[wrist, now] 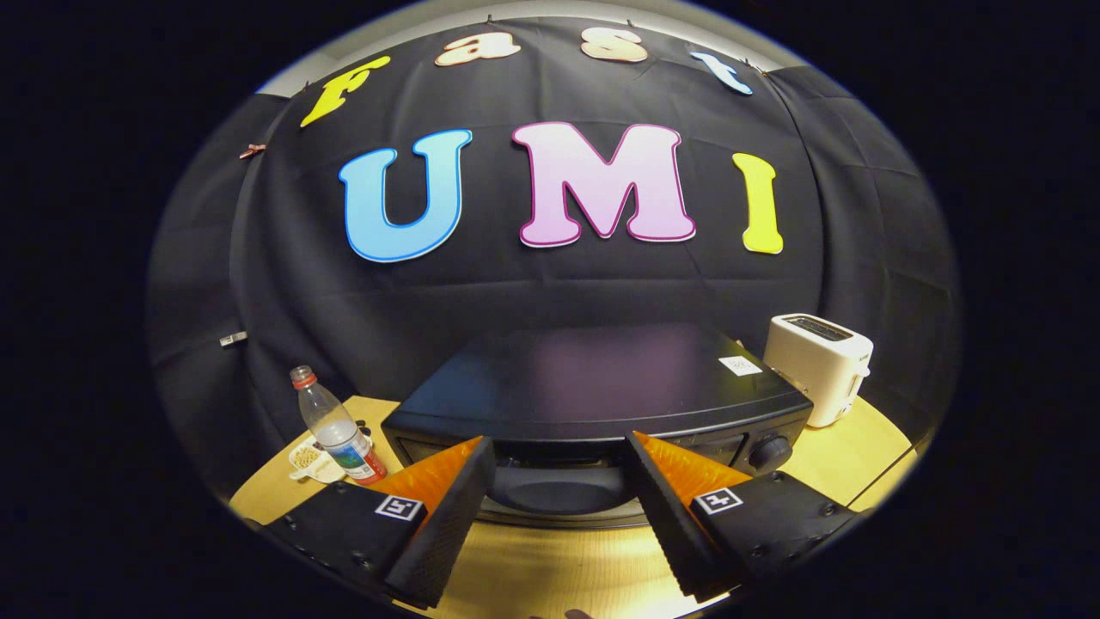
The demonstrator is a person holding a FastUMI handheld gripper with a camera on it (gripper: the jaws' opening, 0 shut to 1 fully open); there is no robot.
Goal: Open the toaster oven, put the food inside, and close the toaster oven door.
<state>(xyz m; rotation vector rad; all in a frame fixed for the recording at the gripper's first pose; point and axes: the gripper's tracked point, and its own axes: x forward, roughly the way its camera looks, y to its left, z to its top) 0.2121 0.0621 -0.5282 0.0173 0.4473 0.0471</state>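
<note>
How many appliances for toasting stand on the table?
2. The black toaster oven stands just ahead of the open gripper, whose fingers hold nothing. The white pop-up toaster stands beside the oven, on its knob side. Others may be hidden behind the oven.

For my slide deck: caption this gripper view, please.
Open gripper faces a black toaster oven on a wooden table, bottle and white toaster alongside.

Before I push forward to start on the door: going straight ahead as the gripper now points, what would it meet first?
Most likely the toaster oven: its front sits just beyond the open gripper, between the fingers, nothing in between. Depth is hard to judge.
</note>
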